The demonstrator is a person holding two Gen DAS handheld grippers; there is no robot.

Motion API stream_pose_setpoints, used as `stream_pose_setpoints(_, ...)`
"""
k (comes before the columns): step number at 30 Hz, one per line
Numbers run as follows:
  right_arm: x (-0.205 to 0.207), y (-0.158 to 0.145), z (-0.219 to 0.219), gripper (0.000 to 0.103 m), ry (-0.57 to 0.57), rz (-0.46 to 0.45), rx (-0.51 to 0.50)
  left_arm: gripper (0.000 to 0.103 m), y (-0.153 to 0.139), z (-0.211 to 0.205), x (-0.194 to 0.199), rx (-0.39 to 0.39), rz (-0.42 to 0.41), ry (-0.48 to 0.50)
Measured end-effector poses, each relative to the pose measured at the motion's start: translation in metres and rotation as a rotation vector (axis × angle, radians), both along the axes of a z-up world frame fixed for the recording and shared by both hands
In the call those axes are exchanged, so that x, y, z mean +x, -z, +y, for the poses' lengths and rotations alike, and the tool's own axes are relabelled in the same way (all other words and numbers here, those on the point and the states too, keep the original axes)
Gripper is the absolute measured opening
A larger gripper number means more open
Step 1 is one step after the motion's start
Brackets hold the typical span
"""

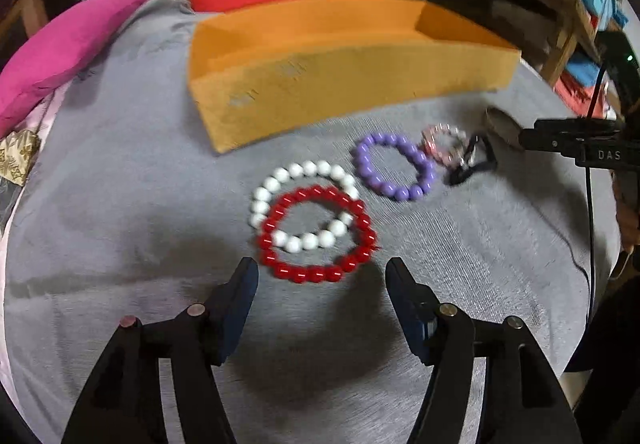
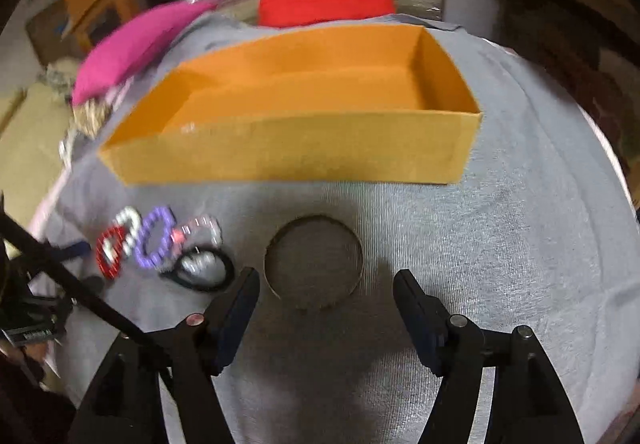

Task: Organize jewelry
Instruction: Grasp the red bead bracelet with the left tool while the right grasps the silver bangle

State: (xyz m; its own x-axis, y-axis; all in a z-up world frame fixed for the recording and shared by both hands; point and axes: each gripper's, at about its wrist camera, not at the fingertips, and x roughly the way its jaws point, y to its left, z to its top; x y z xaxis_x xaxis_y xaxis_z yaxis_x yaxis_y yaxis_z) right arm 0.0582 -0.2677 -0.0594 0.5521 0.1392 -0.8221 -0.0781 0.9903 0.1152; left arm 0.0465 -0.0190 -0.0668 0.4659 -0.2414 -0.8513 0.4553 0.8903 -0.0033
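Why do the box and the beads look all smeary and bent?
Left wrist view: the orange box bows from the fisheye lens, and the purple bracelet is smeared by motion. Right wrist view: blurrier still, with the red bracelet streaky and the gray cloth shining.

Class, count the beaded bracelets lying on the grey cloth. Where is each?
4: red bracelet overlapping the white bracelet; purple bracelet to their right; small pink bracelet beyond it, touching a black loop.

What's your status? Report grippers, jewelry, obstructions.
Left gripper open, just short of red bracelet, which overlaps white bracelet. Right gripper open around brown ring. Orange box holds nothing visible. Nothing in the way.
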Motion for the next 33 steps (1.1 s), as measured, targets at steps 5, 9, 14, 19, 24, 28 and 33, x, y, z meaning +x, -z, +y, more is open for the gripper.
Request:
stream_pose_setpoints(5,-0.004,0.007,0.006,0.073,-0.020,0.009,-0.049,0.064,0.002,-0.003,0.004,-0.049,0.010,-0.029)
stream_pose_setpoints(9,0.000,0.001,0.007,0.073,-0.020,-0.002,-0.039,0.018,-0.002,0.005,0.006,-0.090,0.004,-0.042)
stream_pose_setpoints(14,0.006,0.002,0.009,0.073,-0.023,0.009,-0.027,0.010,-0.008,0.012,0.004,-0.113,-0.011,-0.040)
stream_pose_setpoints(19,0.010,0.011,0.016,0.078,-0.050,0.020,-0.044,0.009,-0.023,0.018,-0.002,-0.159,-0.029,-0.023)
stream_pose_setpoints(24,0.010,0.018,0.025,0.069,-0.077,-0.024,-0.100,0.009,-0.033,0.024,-0.006,-0.213,-0.038,-0.001)
stream_pose_setpoints(28,0.011,0.016,0.020,0.061,-0.057,-0.041,-0.086,0.009,-0.039,0.025,-0.005,-0.249,-0.049,0.000)
stream_pose_setpoints(33,0.013,0.008,0.013,0.061,-0.035,-0.049,-0.081,0.009,-0.052,0.032,-0.005,-0.296,-0.076,-0.016)
